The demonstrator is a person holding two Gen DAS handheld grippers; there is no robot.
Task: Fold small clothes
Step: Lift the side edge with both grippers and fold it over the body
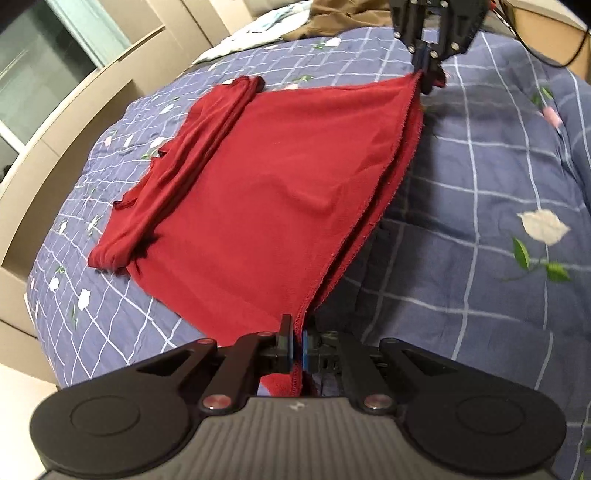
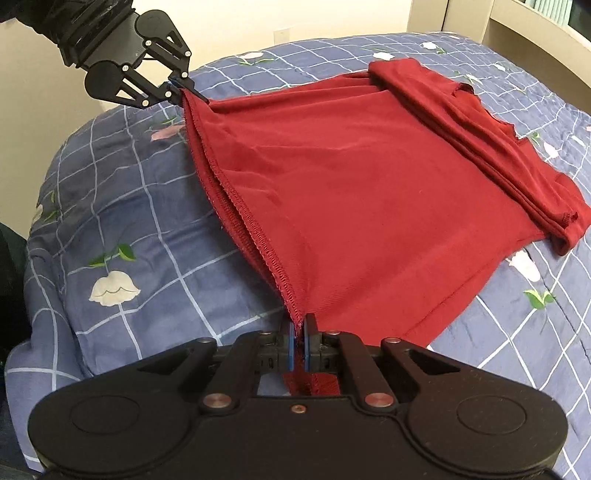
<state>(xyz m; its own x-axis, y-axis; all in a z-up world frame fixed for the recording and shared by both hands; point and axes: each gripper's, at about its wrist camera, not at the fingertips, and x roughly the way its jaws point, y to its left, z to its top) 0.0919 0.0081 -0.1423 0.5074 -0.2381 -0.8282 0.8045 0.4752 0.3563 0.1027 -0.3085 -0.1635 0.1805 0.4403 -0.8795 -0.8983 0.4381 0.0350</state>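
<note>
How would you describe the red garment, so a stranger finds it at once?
Start at the blue checked bedspread with white flowers. The dark red garment lies spread on it, the only red thing, its stitched hem pinched by the left gripper and the right gripper.

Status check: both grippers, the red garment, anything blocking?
Left gripper and right gripper shut on red garment, hem corners. Hem lifted off quilt; far end lies flat, sleeves folded in. Nothing blocking.

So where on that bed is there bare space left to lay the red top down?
Bare quilt lies beside the stitched hem that both tongs pinch, left tongs and right tongs. A smaller strip shows beyond the red garment, by the wooden bed frame. It is crowded near the brown and pale clothes heaped at the far end.
</note>
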